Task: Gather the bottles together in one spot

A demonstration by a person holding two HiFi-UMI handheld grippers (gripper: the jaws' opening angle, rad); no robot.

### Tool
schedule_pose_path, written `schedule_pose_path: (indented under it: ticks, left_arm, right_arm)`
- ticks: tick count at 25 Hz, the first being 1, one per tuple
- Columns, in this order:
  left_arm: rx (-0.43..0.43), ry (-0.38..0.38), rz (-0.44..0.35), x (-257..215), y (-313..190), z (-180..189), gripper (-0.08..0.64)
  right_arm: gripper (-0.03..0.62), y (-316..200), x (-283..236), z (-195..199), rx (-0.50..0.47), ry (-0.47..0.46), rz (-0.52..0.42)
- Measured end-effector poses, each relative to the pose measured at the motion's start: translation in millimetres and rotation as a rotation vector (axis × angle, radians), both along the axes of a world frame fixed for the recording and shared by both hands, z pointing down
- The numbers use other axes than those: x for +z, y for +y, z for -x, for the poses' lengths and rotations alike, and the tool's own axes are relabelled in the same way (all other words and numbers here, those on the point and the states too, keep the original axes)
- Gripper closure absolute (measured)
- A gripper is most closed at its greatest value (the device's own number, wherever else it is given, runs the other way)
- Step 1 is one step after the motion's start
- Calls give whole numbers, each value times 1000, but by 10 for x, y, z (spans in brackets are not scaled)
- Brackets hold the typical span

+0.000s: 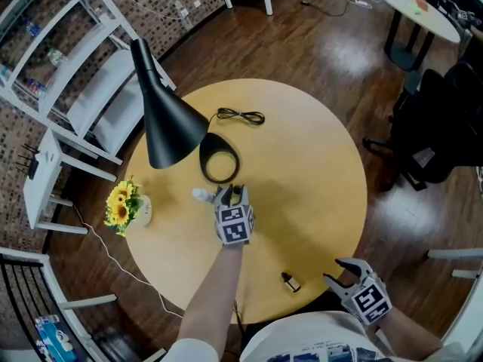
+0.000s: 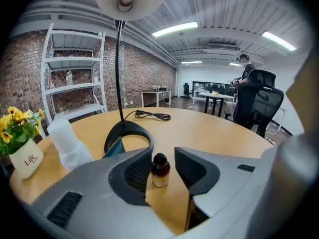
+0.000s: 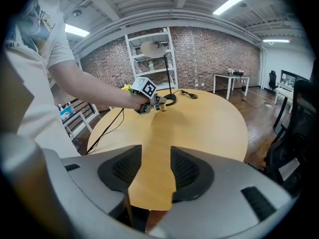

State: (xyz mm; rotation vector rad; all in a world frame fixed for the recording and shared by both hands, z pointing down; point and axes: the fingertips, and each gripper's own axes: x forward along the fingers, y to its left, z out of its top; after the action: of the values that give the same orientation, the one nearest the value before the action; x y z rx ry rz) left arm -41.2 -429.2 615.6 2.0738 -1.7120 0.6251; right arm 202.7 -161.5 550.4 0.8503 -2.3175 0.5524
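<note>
Item: bottles for gathering, on a round wooden counter (image 1: 302, 172), listed left to right as the head view shows them. Potted yellow flowers (image 1: 124, 206) stand at the left rim, clear of the work. Black lamp (image 1: 170, 119), shade overhanging, its ring base just behind the gathering spot. Clear plastic bottle (image 2: 67, 143), upright, just to the left of the left tongs (image 1: 230, 192); judged light and thin-walled, likely to give under a hard squeeze, best taken low on the body, where it is widest. Small brown bottle (image 2: 160, 171) with a black cap, upright on the counter between the jaws of the left tongs, which stand apart with a gap showing on its right side and no pad pressing it; judged light, rigid, smooth and probably glass, so easily tipped or chipped; best held across the body under the cap, with light pressure. Black cable (image 1: 241, 116), coiled at the far side, not in the way. Small dark bottle (image 1: 290, 281), alone near the front rim and well apart from the other two; whether it stands or lies cannot be told; judged the same kind, so the same hold applies. Right tongs (image 1: 337, 272), over the front edge near that bottle, jaws moderately wide with nothing between them.
</note>
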Motion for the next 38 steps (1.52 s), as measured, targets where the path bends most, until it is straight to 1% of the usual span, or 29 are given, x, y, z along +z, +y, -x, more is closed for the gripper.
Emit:
schedule_pose_path:
  ticks: [3, 6, 10, 13, 17, 21, 24, 27, 30, 34, 38]
  left_arm:
    - [17, -13, -28, -101, 56, -66, 411]
    - [38, -24, -64, -281, 204, -110, 411]
    - [80, 5, -145, -707, 544, -214, 413]
    - [96, 49, -194, -1073, 928, -163, 413]
    - [84, 104, -208, -1386, 1615, 88, 413]
    - [102, 170, -210, -1587, 2441, 430, 413]
    - [99, 191, -196, -1636, 3056, 730, 413]
    - [80, 219, -179, -1686, 3672, 1031, 413]
    - [70, 228, -165, -1745, 4271, 1266, 413]
    - [64, 243, -170, -1811, 4953, 1493, 413]
    - [58, 258, -166, -1769, 5499, 1647, 412]
  right_arm:
    - [381, 58, 11, -18, 3, 5, -10]
    - [381, 127, -27, 50, 0, -3, -24]
    - [382, 194, -110, 190, -18, -16, -57]
    - [382, 279, -196, 374, -37, -18, -85]
    - [381, 484, -325, 623, -60, -22, -121]
    - [382, 806, -466, 891, -60, -32, -154]
    - [382, 1106, -543, 1065, -47, -33, -182]
    - [382, 1506, -615, 1250, -51, -4, -199]
    - [382, 1905, -684, 1432, -50, 2, -213]
    - [382, 2345, -768, 1580, -14, -4, -243]
    - [396, 2735, -838, 1664, 43, -24, -253]
